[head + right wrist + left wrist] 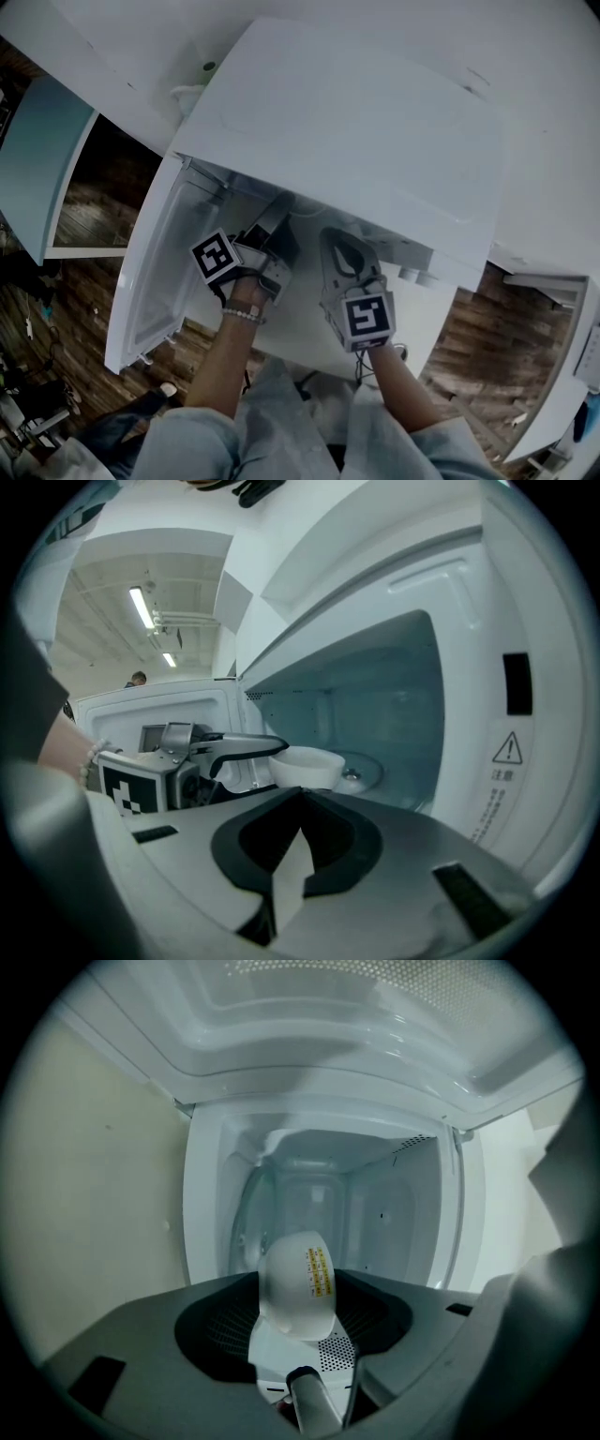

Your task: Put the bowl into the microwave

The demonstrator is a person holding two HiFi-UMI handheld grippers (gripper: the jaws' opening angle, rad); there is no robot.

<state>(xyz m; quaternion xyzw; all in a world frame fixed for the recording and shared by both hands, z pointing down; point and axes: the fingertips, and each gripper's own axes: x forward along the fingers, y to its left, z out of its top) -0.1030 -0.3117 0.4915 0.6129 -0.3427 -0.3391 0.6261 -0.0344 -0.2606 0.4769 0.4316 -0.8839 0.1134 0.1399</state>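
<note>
White bowl held at the mouth of the open microwave.

The right gripper (300, 803) is seen clenched and empty, its jaws met with nothing between them. At its 10 o'clock, the left gripper (277, 750) is closed on the rim of the small white ceramic bowl (298, 1283), which is held at the cavity's opening. Beyond the bowl, at 12 o'clock, the round glass turntable (361, 772) is seen on the floor of the boxy white microwave (356, 122), whose white door (155, 281) is swung open at 9 o'clock.
</note>
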